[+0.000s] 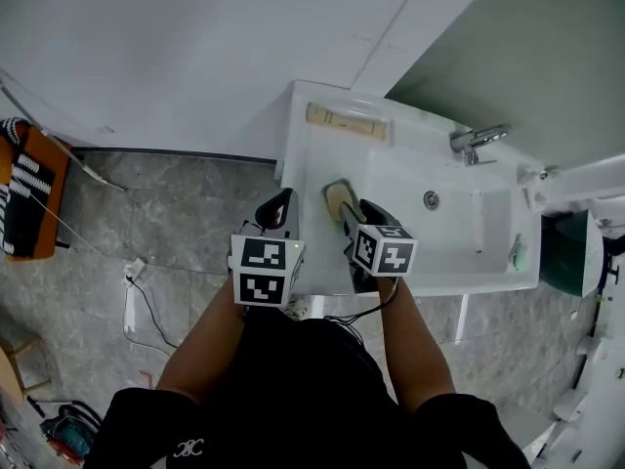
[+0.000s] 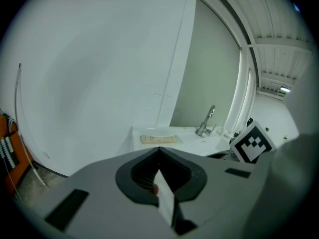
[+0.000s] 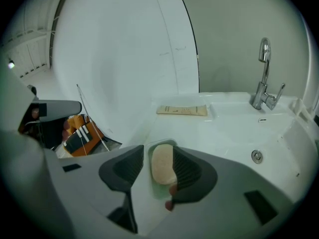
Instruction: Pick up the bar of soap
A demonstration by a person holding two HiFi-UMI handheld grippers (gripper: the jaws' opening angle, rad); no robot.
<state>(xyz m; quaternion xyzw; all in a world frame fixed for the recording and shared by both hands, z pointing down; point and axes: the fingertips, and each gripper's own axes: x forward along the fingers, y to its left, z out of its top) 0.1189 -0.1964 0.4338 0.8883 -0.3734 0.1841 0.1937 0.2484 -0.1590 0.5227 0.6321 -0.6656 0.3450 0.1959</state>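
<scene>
Straddling the bar of soap [image 3: 162, 166] in its soap dish [image 3: 151, 183] on the washbasin ledge [image 1: 312, 154]: right hand-held gripper [image 3: 158, 151], released, apparently aligned for grasping. Left hand-held gripper [image 2: 159, 151] clenched, empty, held aside.

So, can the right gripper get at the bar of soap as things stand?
Probably yes: the right gripper has its open jaws either side of the bar of soap, nothing between.
</scene>
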